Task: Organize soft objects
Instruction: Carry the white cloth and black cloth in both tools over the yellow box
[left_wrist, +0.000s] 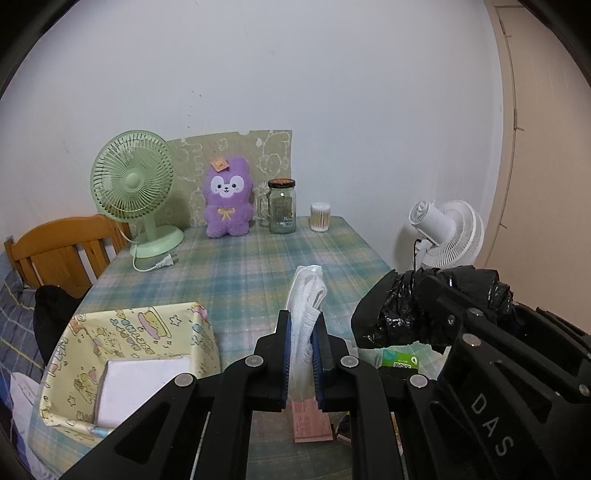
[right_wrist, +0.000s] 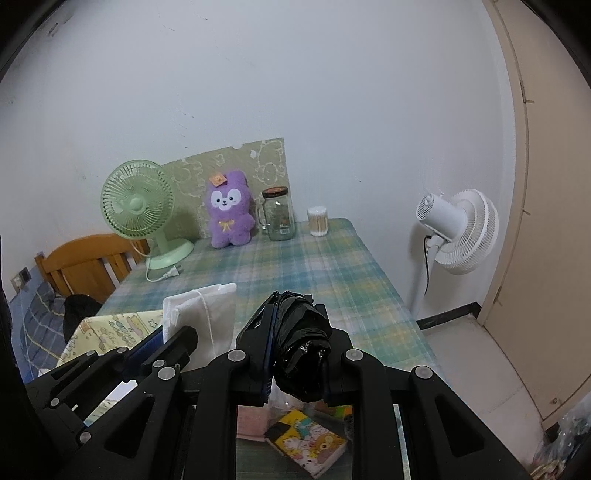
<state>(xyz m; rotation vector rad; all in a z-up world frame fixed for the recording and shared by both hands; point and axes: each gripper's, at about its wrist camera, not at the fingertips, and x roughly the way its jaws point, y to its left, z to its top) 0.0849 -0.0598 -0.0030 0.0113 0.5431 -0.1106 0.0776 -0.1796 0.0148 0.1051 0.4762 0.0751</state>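
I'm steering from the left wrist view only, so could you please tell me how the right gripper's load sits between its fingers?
Observer: The right gripper is shut on the black plastic bag, a crumpled wad bulging above and in front of the fingers.
Operator: Thank you. What lies on the table beneath it?
Observer: A yellow cartoon-print packet lies flat just below that gripper.
Operator: And does my white cloth look secure from there?
Observer: The left gripper clamps the white cloth near its lower edge; most of the cloth stands up above the fingers.
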